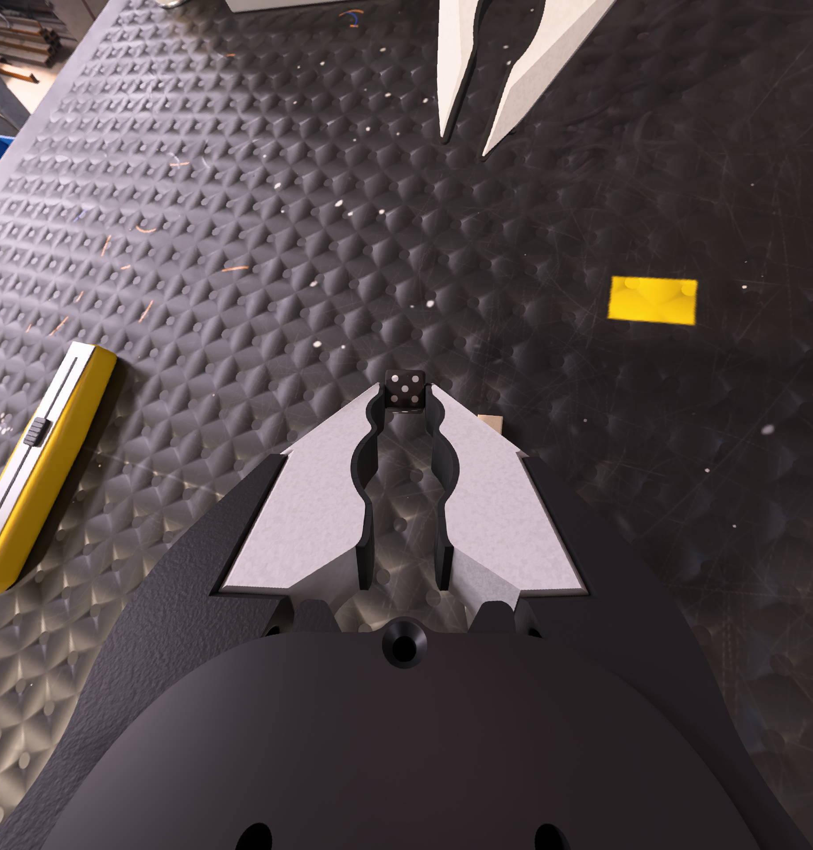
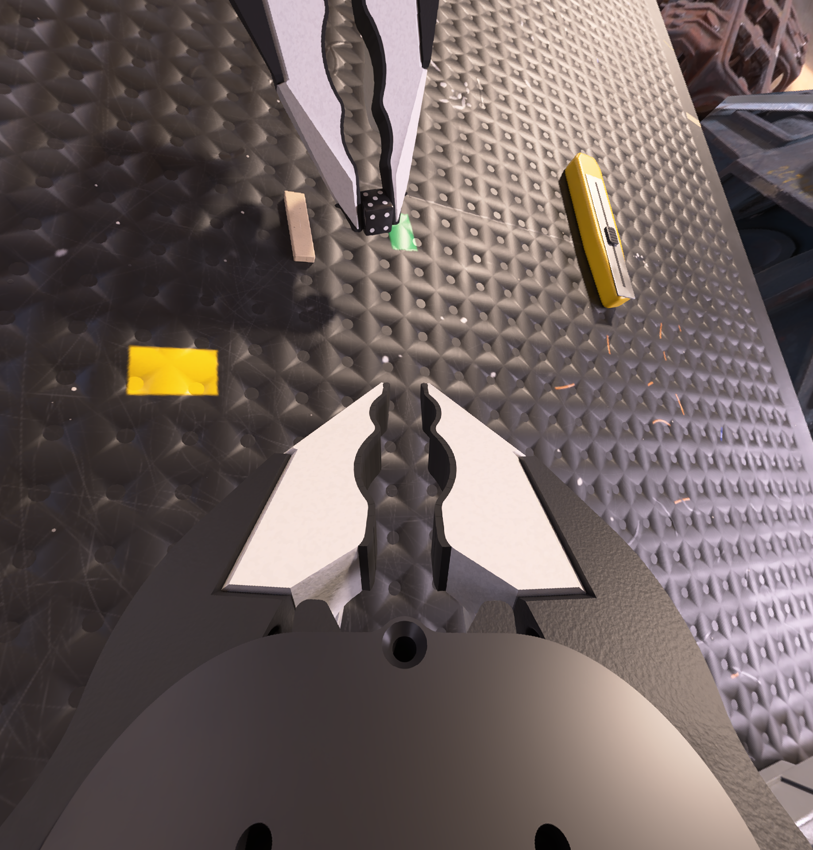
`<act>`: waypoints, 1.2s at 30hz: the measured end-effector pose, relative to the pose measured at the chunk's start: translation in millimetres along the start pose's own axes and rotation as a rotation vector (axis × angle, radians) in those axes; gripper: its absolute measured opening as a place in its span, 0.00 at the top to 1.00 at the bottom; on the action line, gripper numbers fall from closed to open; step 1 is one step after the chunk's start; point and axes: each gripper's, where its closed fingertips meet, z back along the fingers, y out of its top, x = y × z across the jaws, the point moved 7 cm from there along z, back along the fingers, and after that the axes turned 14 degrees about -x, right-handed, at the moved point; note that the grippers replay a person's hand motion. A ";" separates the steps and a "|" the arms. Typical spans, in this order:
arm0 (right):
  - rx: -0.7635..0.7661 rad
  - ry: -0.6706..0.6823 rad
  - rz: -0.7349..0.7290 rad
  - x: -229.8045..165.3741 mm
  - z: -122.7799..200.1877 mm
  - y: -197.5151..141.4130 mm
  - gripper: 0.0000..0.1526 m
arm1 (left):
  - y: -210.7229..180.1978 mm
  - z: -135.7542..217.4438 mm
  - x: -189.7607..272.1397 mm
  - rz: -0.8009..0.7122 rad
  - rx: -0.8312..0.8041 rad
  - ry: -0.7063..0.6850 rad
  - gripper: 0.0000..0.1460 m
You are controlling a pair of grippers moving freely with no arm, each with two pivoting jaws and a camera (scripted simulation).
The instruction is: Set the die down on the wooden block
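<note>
My left gripper point(image 1: 404, 391) is shut on a black die point(image 1: 404, 394) with white pips, held at the fingertips. The right wrist view shows this gripper point(image 2: 376, 218) coming down from the top with the die point(image 2: 376, 212) low over the mat. The wooden block point(image 2: 299, 227), a small tan bar, lies flat just left of the die and apart from it. In the left wrist view only a corner of the block point(image 1: 490, 421) shows behind my right finger. My right gripper point(image 2: 404, 391) is narrowly open and empty, nearer the front; it also shows in the left wrist view point(image 1: 464, 147).
A yellow utility knife point(image 2: 598, 230) point(image 1: 46, 460) lies on the studded dark mat point(image 2: 533, 414). A flat yellow patch point(image 2: 172, 370) point(image 1: 653, 301) and a small green patch point(image 2: 403, 235) mark the mat. The mat's edge point(image 2: 763, 322) runs along the right.
</note>
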 end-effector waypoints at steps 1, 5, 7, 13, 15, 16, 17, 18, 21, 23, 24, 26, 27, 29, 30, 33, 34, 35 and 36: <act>0.000 -0.001 -0.001 0.2 0.2 -0.1 0.91 | -0.3 0.0 0.0 0.000 -0.001 -0.002 0.89; 0.001 -0.003 -0.001 0.5 1.2 -0.2 0.91 | -1.2 0.1 -0.4 0.003 0.000 -0.006 0.89; 0.001 -0.004 -0.001 0.6 1.7 -0.3 0.91 | -1.1 0.5 -0.9 0.006 0.005 -0.004 0.89; 0.002 -0.008 -0.003 1.5 3.4 -0.9 0.91 | 0.2 3.6 -2.1 0.016 0.033 -0.007 0.89; 0.001 -0.009 -0.003 1.6 3.7 -1.2 0.91 | 0.9 4.8 -2.4 0.018 0.044 -0.007 0.89; 0.001 -0.009 -0.003 1.7 3.9 -1.4 0.91 | 1.2 5.3 -2.7 0.020 0.049 -0.008 0.89; 0.001 -0.010 -0.003 1.8 4.2 -1.6 0.91 | 1.3 5.7 -3.0 0.021 0.053 -0.008 0.89; 0.002 -0.011 -0.004 2.0 4.5 -1.8 0.91 | 1.3 6.0 -3.1 0.022 0.054 -0.007 0.89; 0.004 -0.016 -0.007 3.1 5.6 -2.2 0.92 | 0.2 7.1 -3.2 0.018 0.050 -0.010 0.89; 0.004 -0.019 -0.009 3.5 6.4 -2.7 0.92 | -1.8 10.2 -3.4 0.015 0.041 0.001 0.89; 0.004 -0.020 -0.010 3.5 6.8 -3.0 0.92 | -3.4 12.7 -2.7 0.013 0.036 0.005 0.89; 0.003 -0.018 -0.014 3.5 6.9 -3.7 0.92 | -8.6 16.6 1.4 0.004 0.012 -0.023 0.89; 0.003 -0.016 -0.015 3.5 6.7 -3.7 0.92 | -11.9 17.2 3.3 -0.005 -0.006 -0.027 0.89; 0.001 -0.014 -0.015 3.2 6.0 -3.5 0.92 | -18.3 16.6 8.4 -0.017 -0.045 -0.024 0.89; 0.000 -0.012 -0.014 2.9 5.5 -3.5 0.92 | -20.4 15.8 11.1 -0.025 -0.057 -0.033 0.89; -0.008 -0.004 -0.015 2.1 4.2 -3.7 0.91 | -23.5 12.5 19.7 -0.053 -0.083 -0.070 0.89; -0.009 -0.003 -0.016 1.9 3.9 -3.6 0.91 | -23.8 10.8 21.7 -0.066 -0.097 -0.075 0.89; -0.010 -0.001 -0.016 1.6 3.6 -3.4 0.91 | -24.0 8.8 23.2 -0.076 -0.114 -0.073 0.89; -0.012 -0.001 -0.016 1.3 3.4 -3.2 0.91 | -24.1 6.7 24.8 -0.087 -0.133 -0.075 0.89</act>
